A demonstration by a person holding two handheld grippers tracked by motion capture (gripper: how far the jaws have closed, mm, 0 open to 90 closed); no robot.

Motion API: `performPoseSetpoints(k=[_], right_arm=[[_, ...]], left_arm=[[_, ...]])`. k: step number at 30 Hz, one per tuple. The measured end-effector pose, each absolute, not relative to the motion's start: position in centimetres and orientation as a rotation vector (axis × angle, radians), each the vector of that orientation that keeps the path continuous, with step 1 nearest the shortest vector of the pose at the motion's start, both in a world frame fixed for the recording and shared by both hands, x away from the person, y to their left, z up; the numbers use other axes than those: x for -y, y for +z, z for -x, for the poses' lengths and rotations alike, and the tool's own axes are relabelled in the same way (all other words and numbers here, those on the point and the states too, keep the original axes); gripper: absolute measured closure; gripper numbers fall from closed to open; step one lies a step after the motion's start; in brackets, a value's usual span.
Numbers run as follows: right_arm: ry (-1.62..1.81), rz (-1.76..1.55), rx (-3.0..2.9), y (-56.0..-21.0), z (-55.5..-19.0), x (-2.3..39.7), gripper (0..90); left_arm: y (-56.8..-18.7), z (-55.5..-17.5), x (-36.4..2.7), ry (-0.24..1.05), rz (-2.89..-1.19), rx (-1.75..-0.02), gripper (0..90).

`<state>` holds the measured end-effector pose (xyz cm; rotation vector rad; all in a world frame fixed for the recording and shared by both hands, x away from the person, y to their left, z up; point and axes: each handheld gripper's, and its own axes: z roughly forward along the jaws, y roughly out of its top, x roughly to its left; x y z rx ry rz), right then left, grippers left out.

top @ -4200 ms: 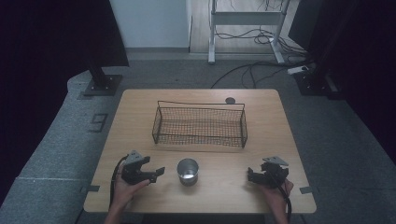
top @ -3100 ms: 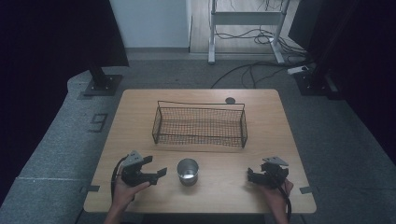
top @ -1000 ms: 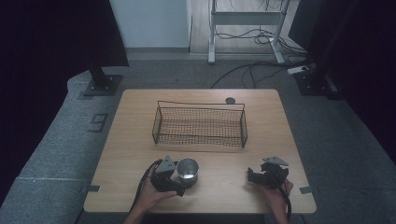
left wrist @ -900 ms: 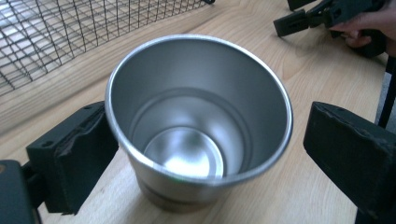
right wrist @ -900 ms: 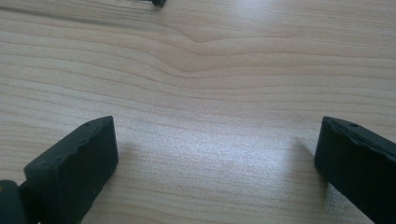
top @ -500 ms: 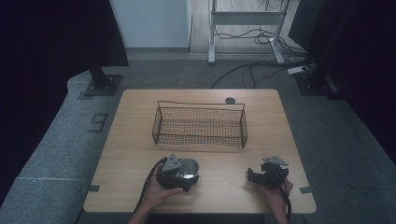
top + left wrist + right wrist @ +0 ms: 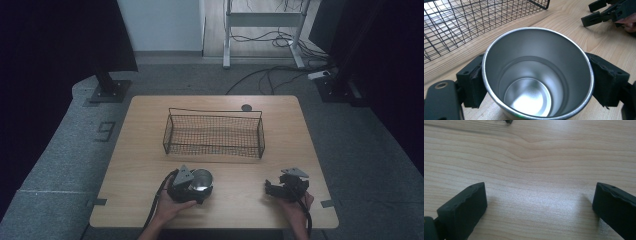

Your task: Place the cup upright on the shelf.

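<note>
Steel cup (image 7: 537, 75) clasped between the left gripper's (image 7: 537, 82) jaws, right gripper (image 7: 539, 205) idle and spread wide

Wooden desk (image 7: 140, 150) carries everything: at its near left, a hand (image 7: 170, 207) holds the left gripper (image 7: 192, 187) with one black padded jaw pressed against each side of the upright, empty, shiny cup (image 7: 201, 179), which stands on the desk just in front of the black wire basket (image 7: 214, 132); the basket (image 7: 461, 20) sits at the middle of the desk, empty, and a small dark round disc (image 7: 246, 107) lies behind it near the far edge; at the near right, well apart from the cup, the other hand (image 7: 295, 205) rests the right gripper (image 7: 280, 187) on the desk, its jaws set far apart over bare wood
</note>
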<state>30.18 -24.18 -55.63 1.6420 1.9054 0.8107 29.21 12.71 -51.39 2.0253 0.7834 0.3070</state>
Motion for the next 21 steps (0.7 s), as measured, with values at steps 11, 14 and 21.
performPoseSetpoints(k=[11,14,21], right_arm=[[0.811,-1.642,-1.905,-55.6,-30.2,24.2,0.0],[0.811,-1.642,-1.905,-55.6,-30.2,24.2,0.0],[0.811,-1.642,-1.905,-55.6,-30.2,24.2,0.0]], left_arm=[[-50.6,-28.8,-13.0,0.308,-1.992,-0.765,14.6],[-50.5,-28.8,-13.2,0.311,-1.985,-0.765,14.6],[-49.9,-28.7,-13.9,0.323,-1.966,-0.768,14.6]])
